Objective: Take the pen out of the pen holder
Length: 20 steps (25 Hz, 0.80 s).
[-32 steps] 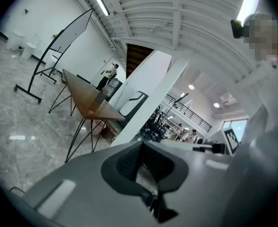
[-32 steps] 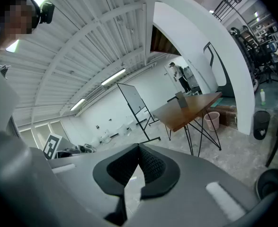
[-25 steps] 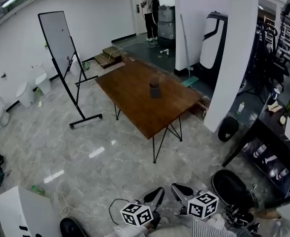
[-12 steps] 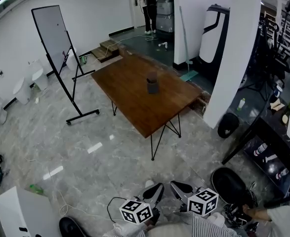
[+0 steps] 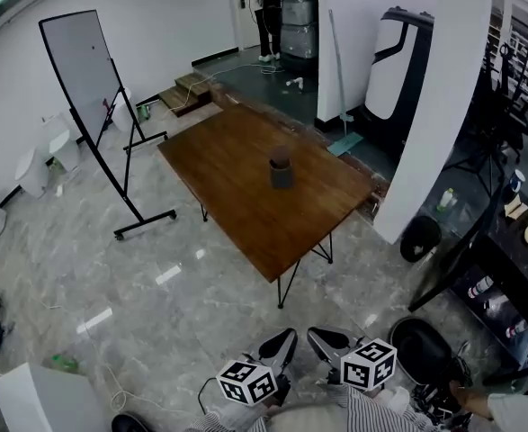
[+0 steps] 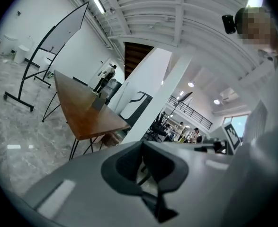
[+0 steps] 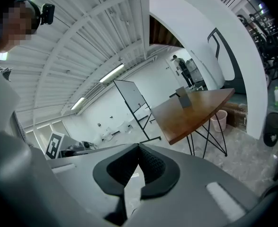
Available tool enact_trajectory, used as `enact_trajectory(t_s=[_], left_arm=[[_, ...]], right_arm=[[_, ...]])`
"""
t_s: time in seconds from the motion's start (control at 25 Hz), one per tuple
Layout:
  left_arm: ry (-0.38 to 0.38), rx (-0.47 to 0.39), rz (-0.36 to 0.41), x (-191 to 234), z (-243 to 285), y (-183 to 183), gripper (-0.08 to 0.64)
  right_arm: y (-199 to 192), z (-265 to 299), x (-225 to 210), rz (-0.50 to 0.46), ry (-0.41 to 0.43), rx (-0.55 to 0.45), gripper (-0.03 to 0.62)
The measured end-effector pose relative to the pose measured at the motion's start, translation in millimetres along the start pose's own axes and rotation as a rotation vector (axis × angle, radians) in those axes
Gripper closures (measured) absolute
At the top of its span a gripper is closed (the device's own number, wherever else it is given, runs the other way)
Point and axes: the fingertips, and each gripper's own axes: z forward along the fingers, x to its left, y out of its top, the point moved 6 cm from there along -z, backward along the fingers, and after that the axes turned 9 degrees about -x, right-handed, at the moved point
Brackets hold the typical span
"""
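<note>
Task not yet begun, by our reading.

- The pen holder (image 5: pixel 281 171) stands upright near the middle of the table (image 5: pixel 237 183), well in from every edge. It is the only thing we see on the wood.
- We cannot pick out the pen at this range. There is something darker at the holder's mouth, but it is too small to name. We judge the pen is still inside, since neither claw has it.
- The left claw (image 6: pixel 141 144) has its pads together at the tip, with nothing between them.
- The right claw (image 7: pixel 139 148) is fully closed and also empty.
- Both claws are held low and close to the body at the near bottom of the head view. A wide stretch of marble floor (image 5: pixel 156 268) lies between them and the table's near corner.

Done: nothing we can see. Left to do: reach the table, open one claw, close it on the pen and lift it clear of the holder. The other claw may need to steady the holder.
</note>
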Motion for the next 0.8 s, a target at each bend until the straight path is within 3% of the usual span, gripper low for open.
enact_trajectory(t_s=[0.36,0.64,0.8], left_arm=[[-0.047,-0.001,-0.003,62,70,68,0.552],[-0.079,-0.005,0.043,102,115,106,0.552],[-0.071,0.009,0.014,122,126,114,0.552]], right_arm=[[52,87,-36,-0.003,-0.021,-0.003,0.592],[81,141,-60,-0.048,-0.043,-0.006,0.592],[88,162,-66,-0.039,-0.050,0.001,0.592]])
